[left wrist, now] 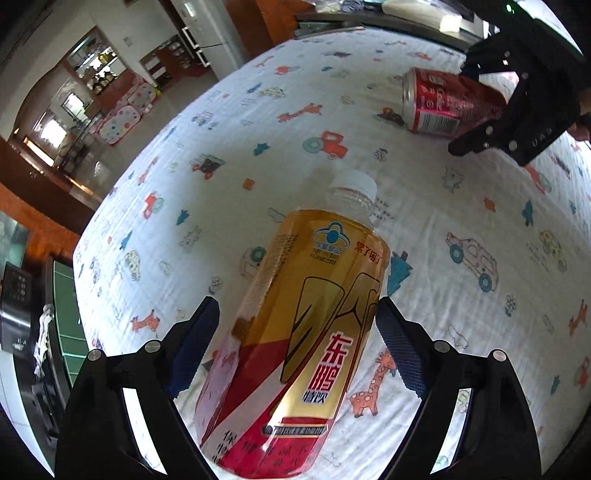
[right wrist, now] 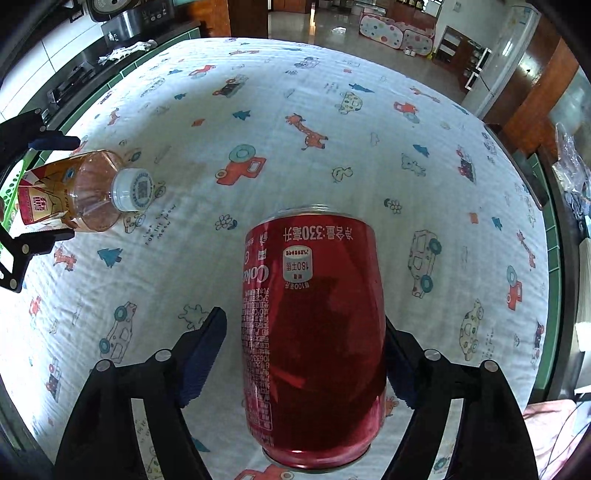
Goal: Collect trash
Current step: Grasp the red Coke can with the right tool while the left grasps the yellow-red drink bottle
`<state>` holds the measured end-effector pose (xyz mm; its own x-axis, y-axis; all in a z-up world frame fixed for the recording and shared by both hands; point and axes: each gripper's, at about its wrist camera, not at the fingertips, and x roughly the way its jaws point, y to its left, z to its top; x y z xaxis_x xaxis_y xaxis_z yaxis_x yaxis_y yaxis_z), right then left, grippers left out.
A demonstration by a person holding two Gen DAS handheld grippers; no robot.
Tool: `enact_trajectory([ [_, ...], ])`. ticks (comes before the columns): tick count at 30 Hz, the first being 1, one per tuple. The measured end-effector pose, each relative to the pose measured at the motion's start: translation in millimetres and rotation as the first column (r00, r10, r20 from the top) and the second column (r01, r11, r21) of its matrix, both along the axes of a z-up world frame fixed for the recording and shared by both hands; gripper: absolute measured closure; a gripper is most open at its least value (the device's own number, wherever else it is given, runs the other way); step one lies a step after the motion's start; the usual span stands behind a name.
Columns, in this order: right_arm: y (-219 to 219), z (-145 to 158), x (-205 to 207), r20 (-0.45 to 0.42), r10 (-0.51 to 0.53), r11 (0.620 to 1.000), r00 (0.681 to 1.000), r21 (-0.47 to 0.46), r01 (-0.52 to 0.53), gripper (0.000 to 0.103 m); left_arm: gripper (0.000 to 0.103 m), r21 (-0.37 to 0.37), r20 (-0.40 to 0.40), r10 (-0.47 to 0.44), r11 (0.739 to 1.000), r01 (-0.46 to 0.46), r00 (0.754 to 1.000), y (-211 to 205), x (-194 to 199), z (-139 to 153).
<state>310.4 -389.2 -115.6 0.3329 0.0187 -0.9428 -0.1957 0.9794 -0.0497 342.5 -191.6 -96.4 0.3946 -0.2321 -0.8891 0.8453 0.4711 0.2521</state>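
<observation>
A yellow-and-red drink bottle (left wrist: 306, 325) with a white cap lies on the patterned cloth between the fingers of my left gripper (left wrist: 295, 332). The jaws are open, with a gap on each side of the bottle. A red soda can (right wrist: 314, 332) lies on the cloth between the fingers of my right gripper (right wrist: 306, 347). Its jaws stand open around the can, the right finger close to it. The can (left wrist: 447, 103) and right gripper (left wrist: 491, 107) show in the left wrist view at top right. The bottle (right wrist: 74, 192) and left gripper (right wrist: 51, 188) show at the left of the right wrist view.
The table is covered by a white cloth (left wrist: 258, 122) printed with cars, giraffes and trees. A green basket (right wrist: 11, 192) sits at the left edge behind the bottle. A counter with appliances (right wrist: 122, 22) lies beyond the far edge. A plastic bag (right wrist: 572, 166) sits at the right.
</observation>
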Motion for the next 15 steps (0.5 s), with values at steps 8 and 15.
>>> enact_trajectory([
  [8,-9,-1,3,-0.007,-0.027,1.0,1.0,0.007,0.027,0.042,0.027,-0.023,-0.007,0.021,1.0,-0.021,1.0,0,0,-3],
  [15,-6,4,3,-0.008,-0.042,0.997,0.999,0.059,0.042,0.043,0.03,-0.095,-0.059,0.13,0.986,-0.135,0.99,16,2,1],
])
